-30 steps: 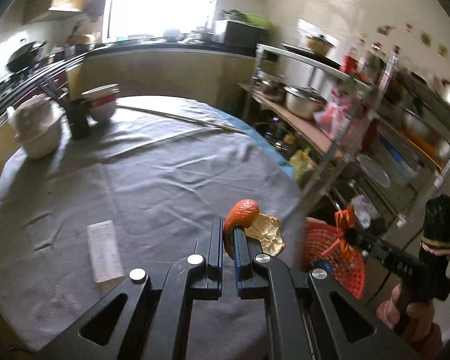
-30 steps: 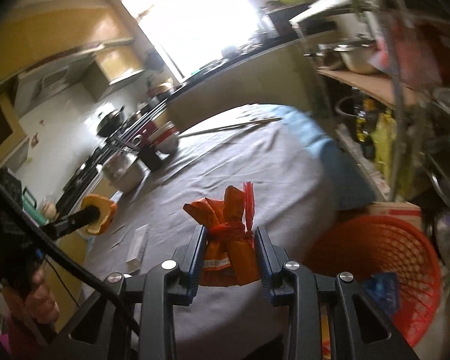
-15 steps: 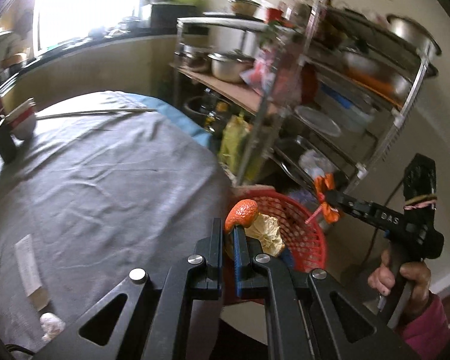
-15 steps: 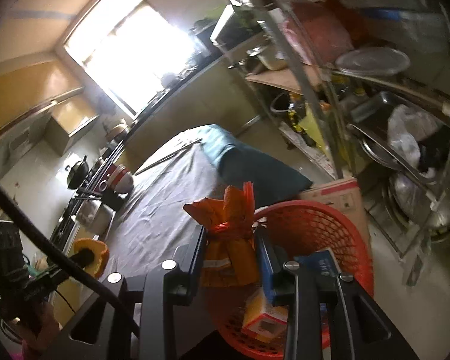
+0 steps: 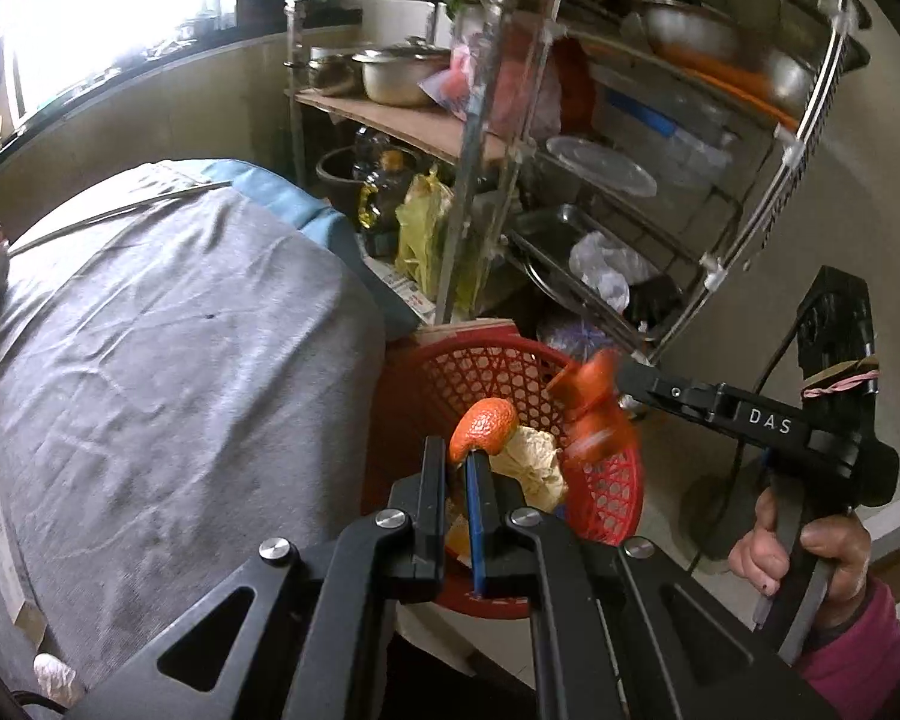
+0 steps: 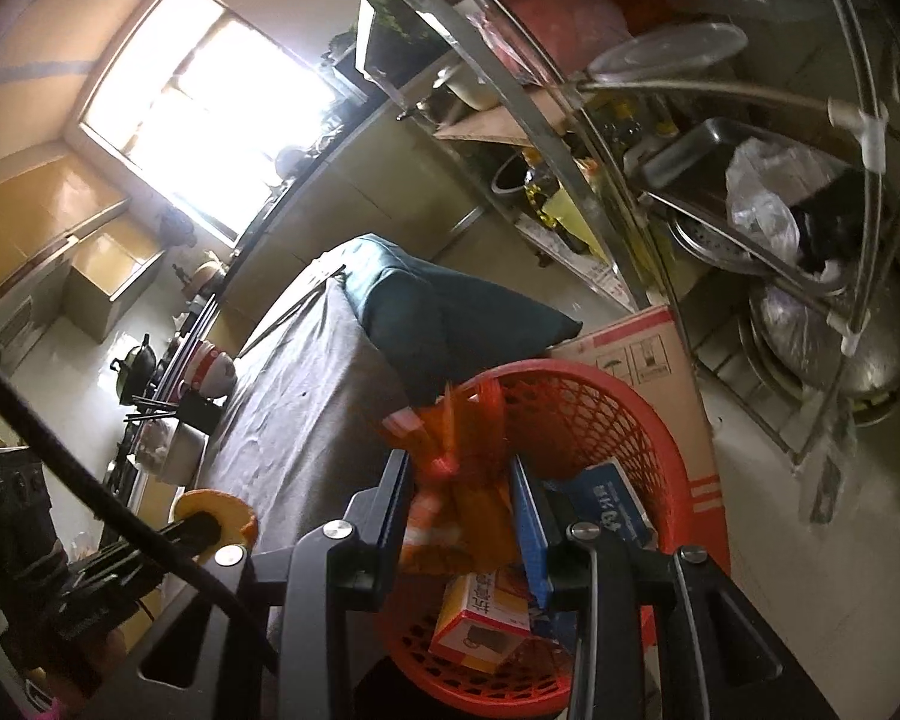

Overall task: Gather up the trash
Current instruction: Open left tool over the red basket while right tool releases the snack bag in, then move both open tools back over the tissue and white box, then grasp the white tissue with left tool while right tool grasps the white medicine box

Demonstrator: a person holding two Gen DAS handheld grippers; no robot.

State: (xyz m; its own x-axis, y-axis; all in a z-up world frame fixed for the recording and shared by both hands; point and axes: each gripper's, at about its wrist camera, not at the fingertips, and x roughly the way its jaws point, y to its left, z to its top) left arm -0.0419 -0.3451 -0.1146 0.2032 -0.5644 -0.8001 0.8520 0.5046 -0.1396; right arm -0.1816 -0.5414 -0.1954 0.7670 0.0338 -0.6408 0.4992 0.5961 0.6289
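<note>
White "DAS" lettering sits on the black arm of the right handheld gripper (image 5: 621, 387), seen from the left wrist camera. In the red plastic mesh basket (image 6: 624, 402), a blue flat carton (image 6: 615, 507) carries white print with the digits "43"; the rest is too small to read. An orange-and-white small box (image 6: 486, 618) below it has red characters, not legible. The brown cardboard box (image 6: 648, 354) behind the basket shows handling pictograms, an umbrella and a glass among them.
</note>
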